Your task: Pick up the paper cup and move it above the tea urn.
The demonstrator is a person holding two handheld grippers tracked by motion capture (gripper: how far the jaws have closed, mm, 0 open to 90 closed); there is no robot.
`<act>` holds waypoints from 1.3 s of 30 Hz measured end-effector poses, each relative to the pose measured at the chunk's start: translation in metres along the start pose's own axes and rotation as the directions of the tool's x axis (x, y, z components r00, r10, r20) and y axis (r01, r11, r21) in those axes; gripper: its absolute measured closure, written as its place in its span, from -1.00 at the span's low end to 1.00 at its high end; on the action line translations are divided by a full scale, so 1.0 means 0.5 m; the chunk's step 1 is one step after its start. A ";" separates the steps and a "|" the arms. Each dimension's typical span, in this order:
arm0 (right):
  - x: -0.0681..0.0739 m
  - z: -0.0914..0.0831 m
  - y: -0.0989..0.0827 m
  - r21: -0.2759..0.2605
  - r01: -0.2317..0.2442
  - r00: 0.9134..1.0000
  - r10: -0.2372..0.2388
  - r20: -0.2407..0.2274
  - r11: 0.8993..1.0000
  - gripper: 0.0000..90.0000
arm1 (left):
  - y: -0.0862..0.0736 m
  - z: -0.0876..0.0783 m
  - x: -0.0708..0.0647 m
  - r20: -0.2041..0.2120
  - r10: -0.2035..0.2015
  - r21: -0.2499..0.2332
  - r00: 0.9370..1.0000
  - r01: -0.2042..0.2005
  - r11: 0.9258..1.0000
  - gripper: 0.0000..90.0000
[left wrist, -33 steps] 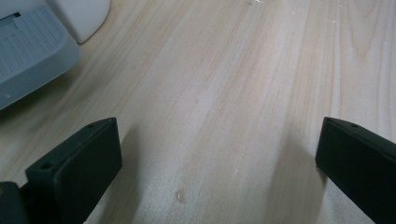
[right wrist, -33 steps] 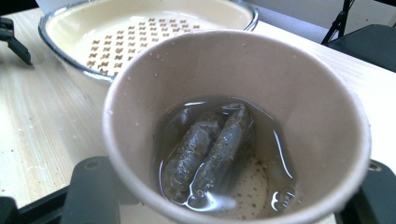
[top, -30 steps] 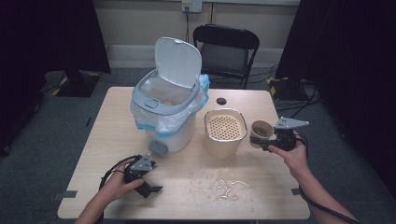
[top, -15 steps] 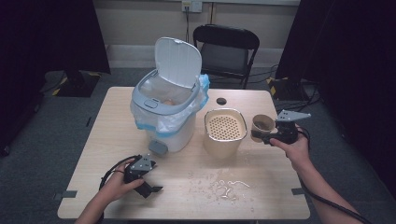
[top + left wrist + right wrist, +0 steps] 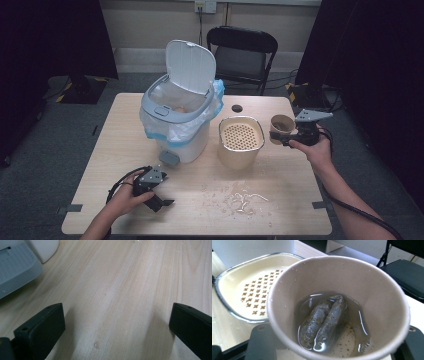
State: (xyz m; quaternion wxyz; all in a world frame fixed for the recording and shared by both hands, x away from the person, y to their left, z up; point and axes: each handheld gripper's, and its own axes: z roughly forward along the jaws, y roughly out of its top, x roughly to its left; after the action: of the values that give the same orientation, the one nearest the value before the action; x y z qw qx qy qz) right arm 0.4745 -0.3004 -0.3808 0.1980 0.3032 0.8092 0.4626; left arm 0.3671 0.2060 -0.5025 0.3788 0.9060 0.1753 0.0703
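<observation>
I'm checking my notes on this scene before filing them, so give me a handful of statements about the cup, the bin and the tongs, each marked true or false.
1. The right tongs grip a paper cup. True.
2. The cup is dry and empty. False: it holds a little liquid and two soaked tea bags.
3. The bin's lid is shut. False: it stands raised, and the white bin is open.
4. The left tongs are open with nothing between them. True.
5. The cream strainer bowl sits between the bin and the cup. True.
6. The scattered crumbs lie inside the strainer bowl. False: they lie on the table in front of it.
</observation>
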 end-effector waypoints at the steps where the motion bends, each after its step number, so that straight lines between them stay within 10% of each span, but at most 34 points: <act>1: 0.000 0.000 0.000 0.000 0.000 1.000 0.000 0.000 1.000 -0.26 | 0.000 0.000 0.000 0.000 0.000 0.000 1.000 0.000 1.000 -1.00; 39: -0.039 0.071 0.084 -0.014 0.132 0.986 -0.130 0.105 0.991 -0.25 | 0.000 0.001 0.000 0.000 -0.001 -0.002 1.000 0.001 1.000 -1.00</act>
State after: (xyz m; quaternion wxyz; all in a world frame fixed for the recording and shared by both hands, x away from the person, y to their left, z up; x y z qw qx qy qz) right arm 0.5231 -0.2751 -0.3610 0.2732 0.2709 0.8110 0.4408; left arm 0.3672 0.2058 -0.5027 0.3799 0.9055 0.1758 0.0703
